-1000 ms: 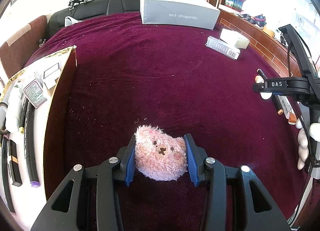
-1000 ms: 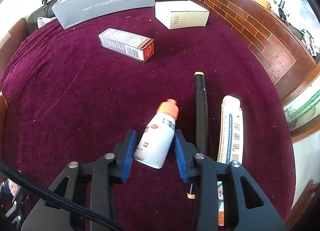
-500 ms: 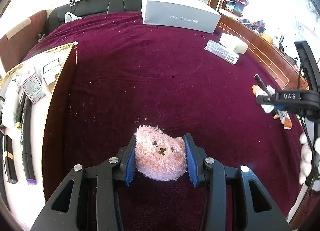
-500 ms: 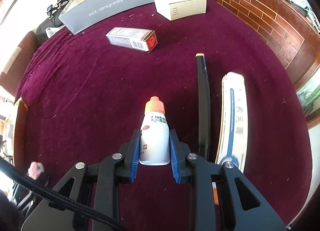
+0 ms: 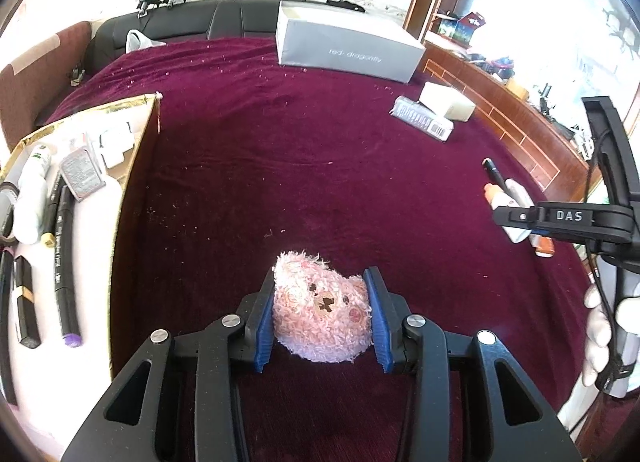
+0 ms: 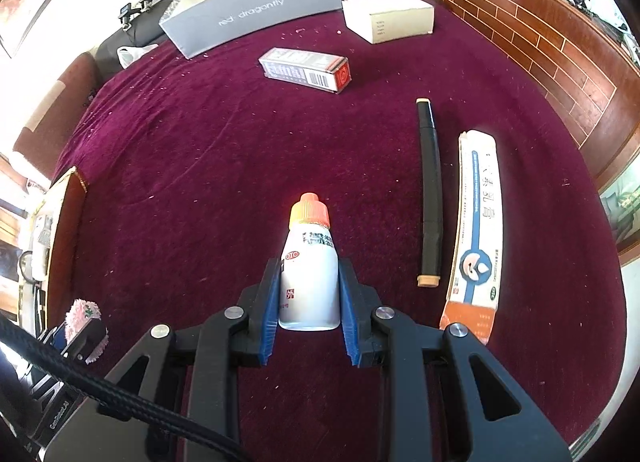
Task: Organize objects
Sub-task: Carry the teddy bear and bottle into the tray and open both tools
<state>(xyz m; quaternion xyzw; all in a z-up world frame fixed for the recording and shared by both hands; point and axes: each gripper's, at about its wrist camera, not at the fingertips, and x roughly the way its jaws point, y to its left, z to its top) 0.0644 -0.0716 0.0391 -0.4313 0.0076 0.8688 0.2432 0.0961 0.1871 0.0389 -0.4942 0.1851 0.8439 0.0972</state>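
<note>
My left gripper is shut on a pink plush bear head, its blue pads pressing both sides, just above the maroon cloth. My right gripper is shut on a white bottle with an orange cap, held cap-forward above the cloth. The right gripper shows at the right edge of the left wrist view, with the bottle in it. The plush and left gripper show at the lower left of the right wrist view.
An open box at left holds markers, tubes and small packets. On the cloth lie a black marker, a long white-and-blue carton, a barcode carton, a cream box and a grey shoebox. A gloved hand holds the right gripper.
The right gripper closed on the bottle, turned it upright between the pads and lifted it off the cloth. The left gripper rose a little with the plush, which tilted slightly.
</note>
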